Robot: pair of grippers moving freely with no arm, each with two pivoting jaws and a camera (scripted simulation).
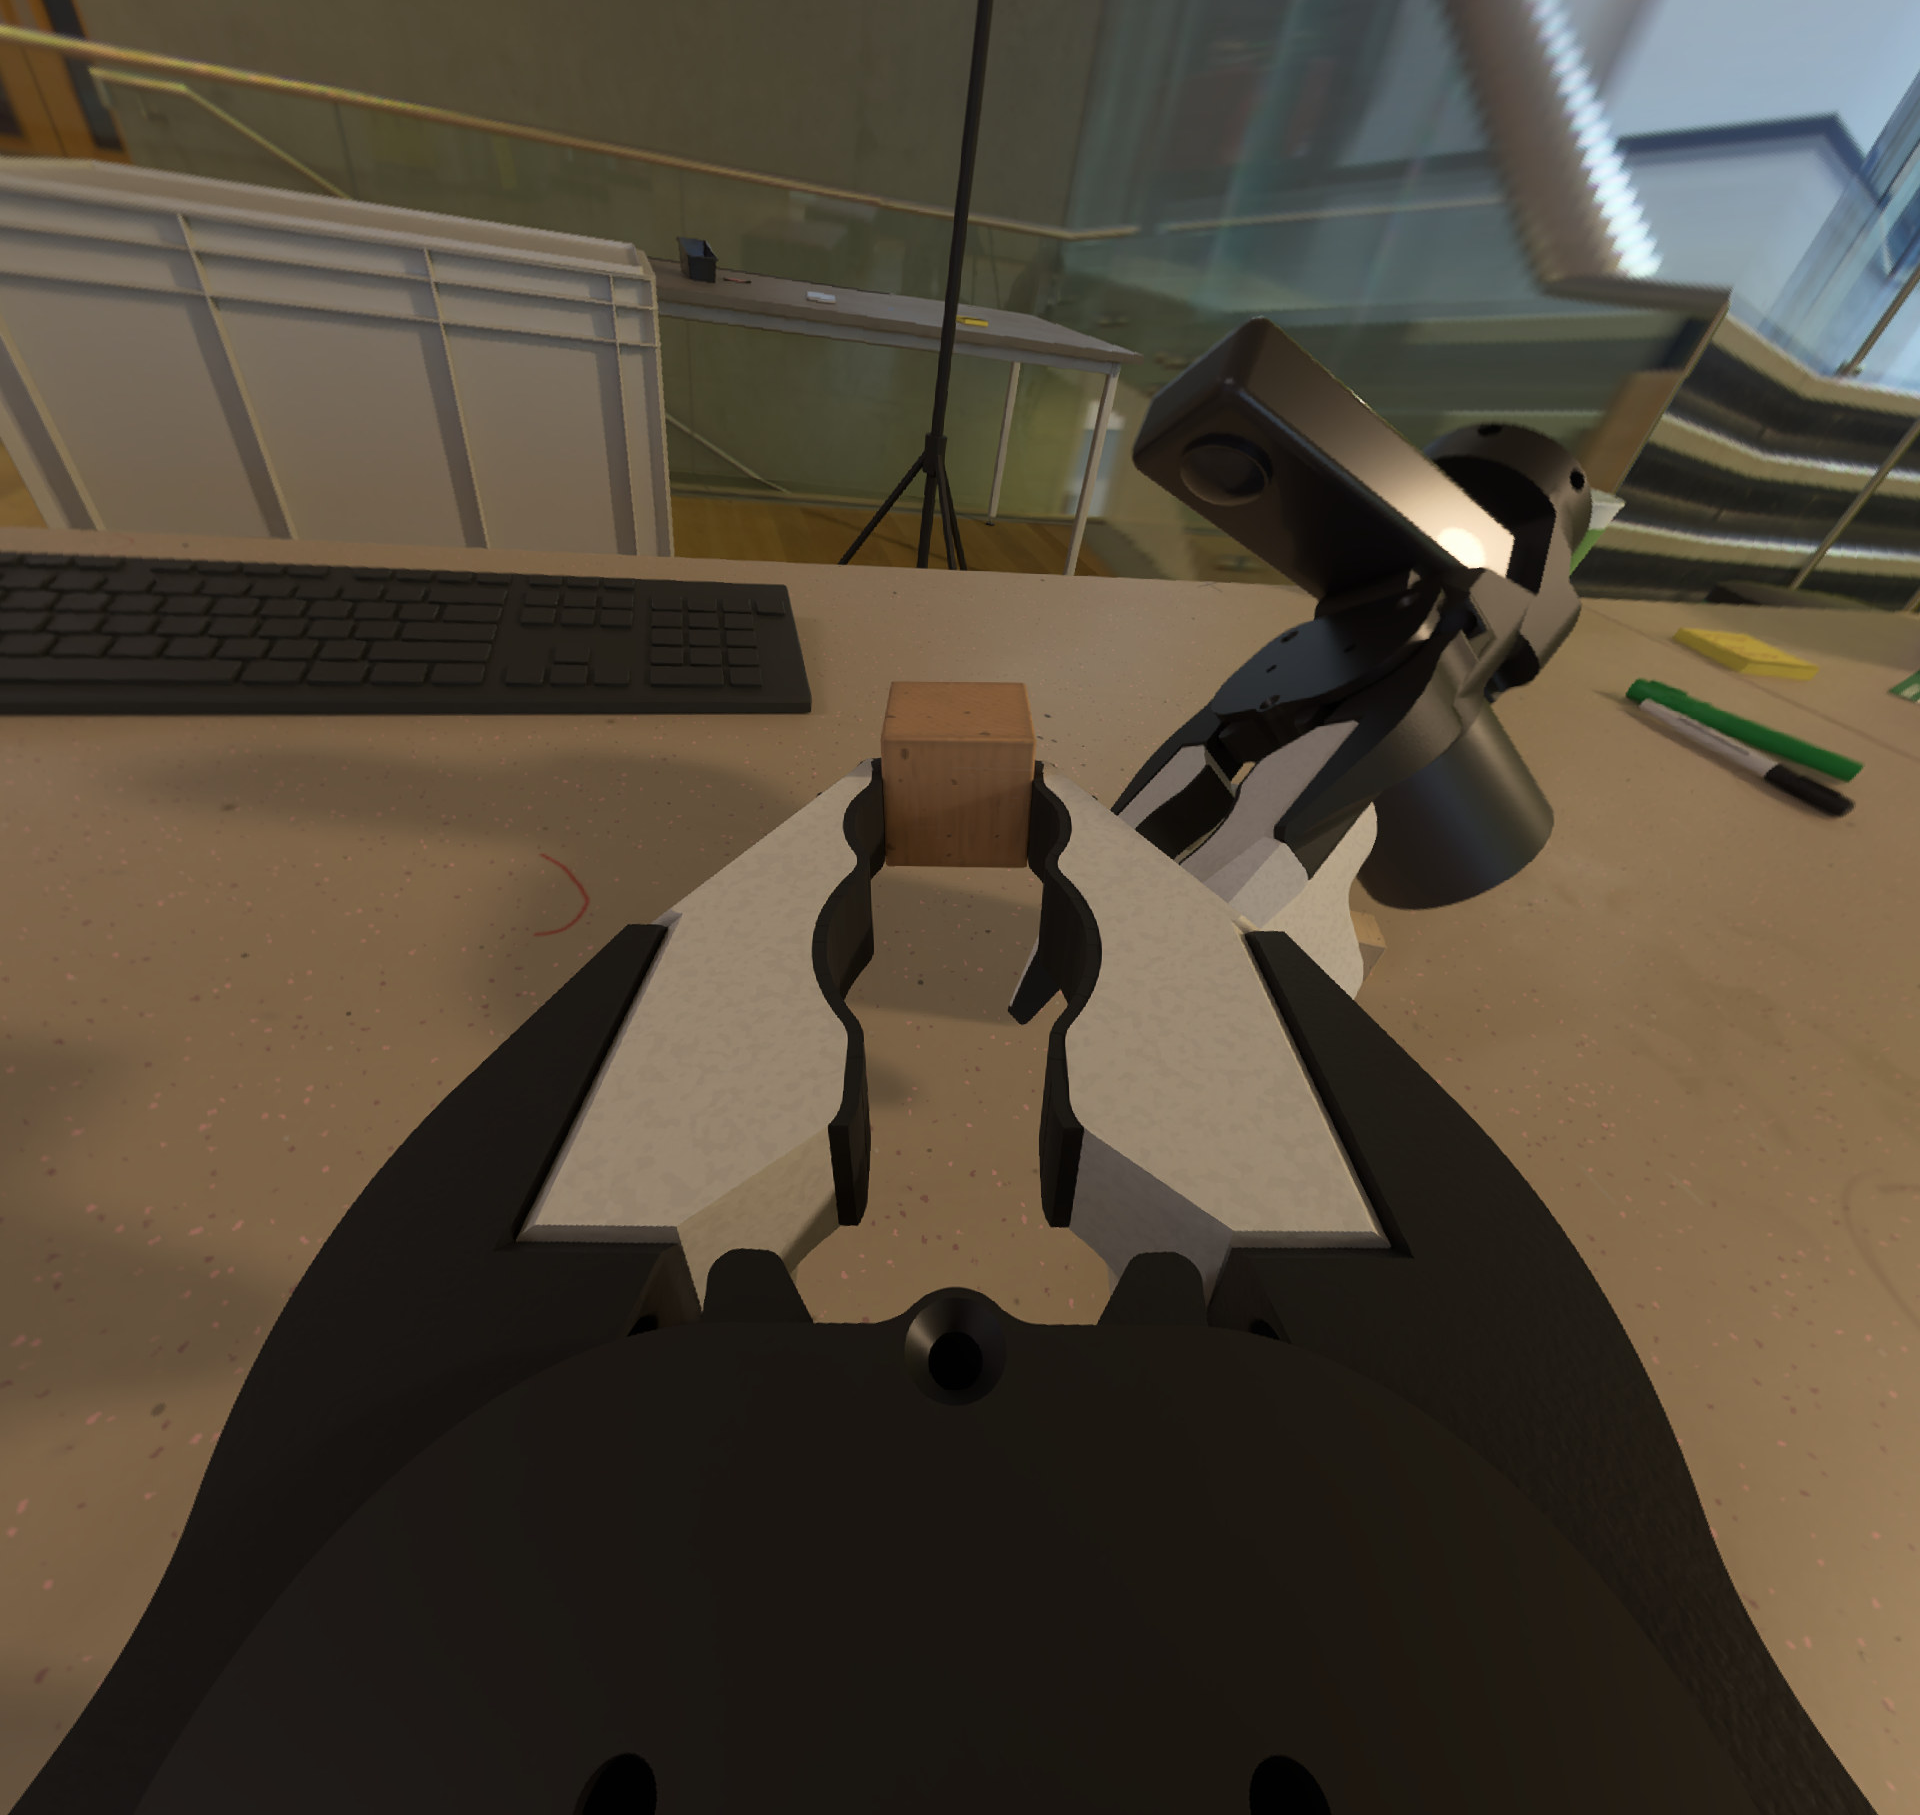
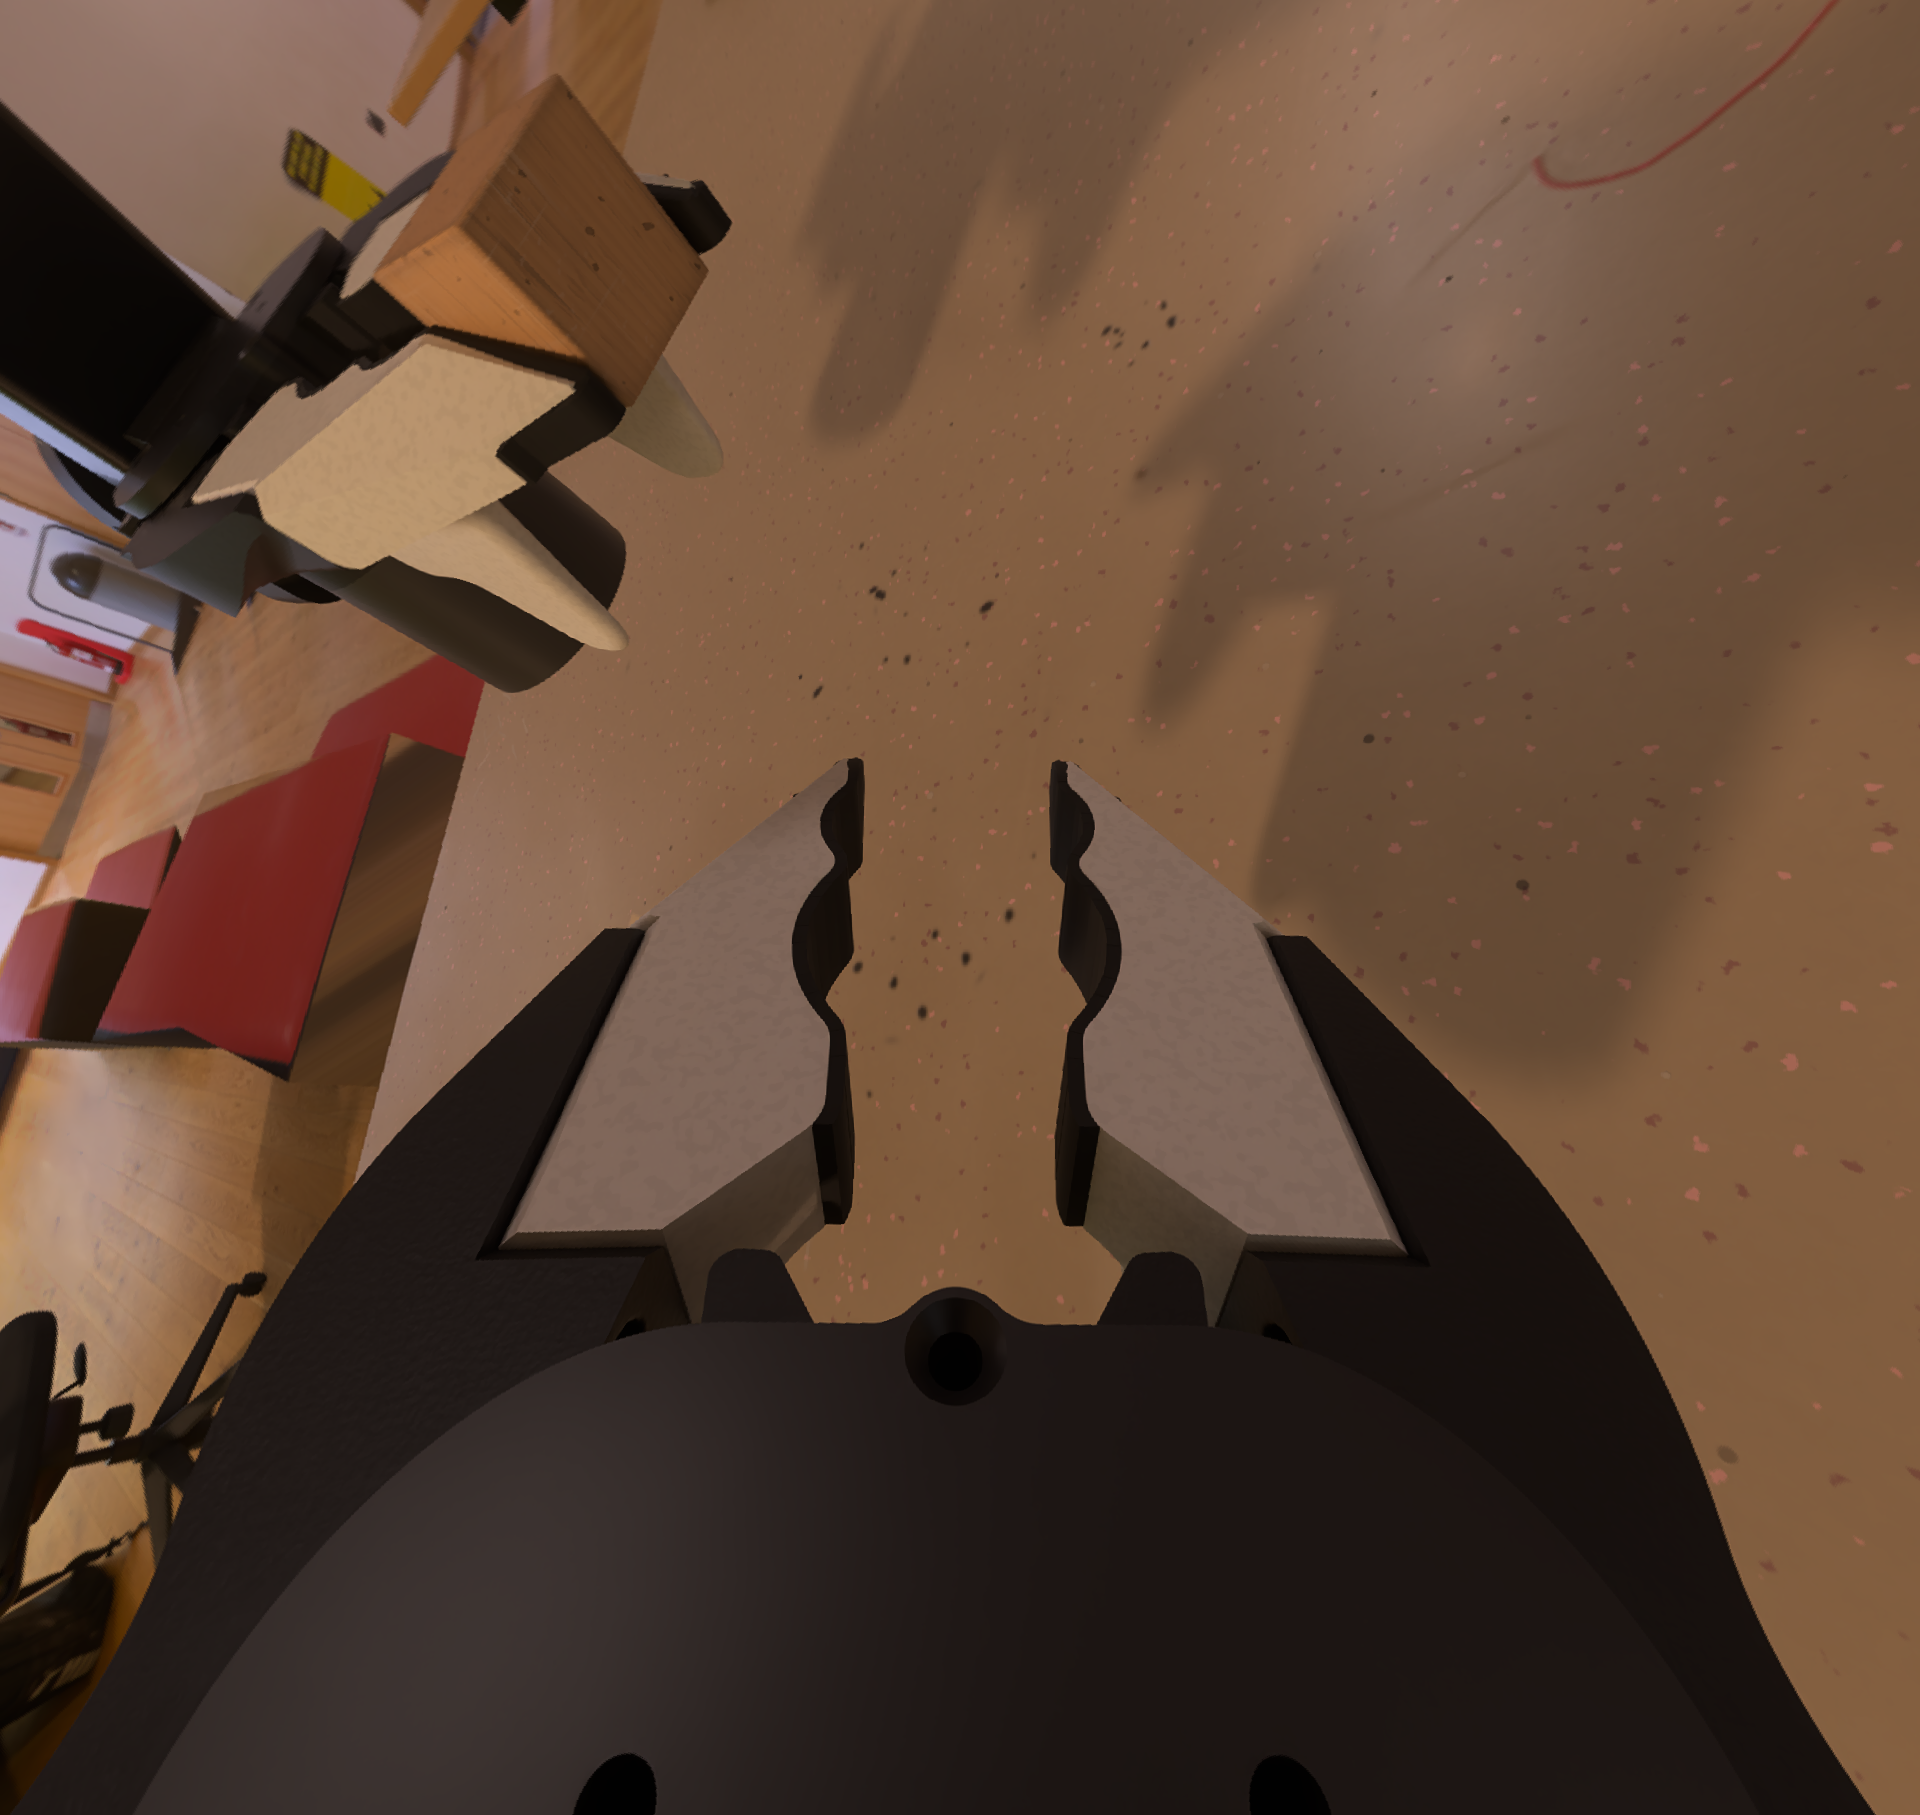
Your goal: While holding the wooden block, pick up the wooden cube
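Note:
My left gripper is shut on the wooden block, a light brown cube-shaped piece pinched between its fingertips just above the tan tabletop. In the right wrist view the block and the left gripper show at the upper left. My right gripper is open and empty, pointing down at the bare tabletop. Its black body sits just right of the block in the left wrist view. A small tan corner shows behind one of its fingers; I cannot tell what it is.
A black keyboard lies at the back left, with a white crate behind it. Green and black markers and a yellow pad lie at the right. A tripod stands beyond the table edge. A red mark is on the tabletop.

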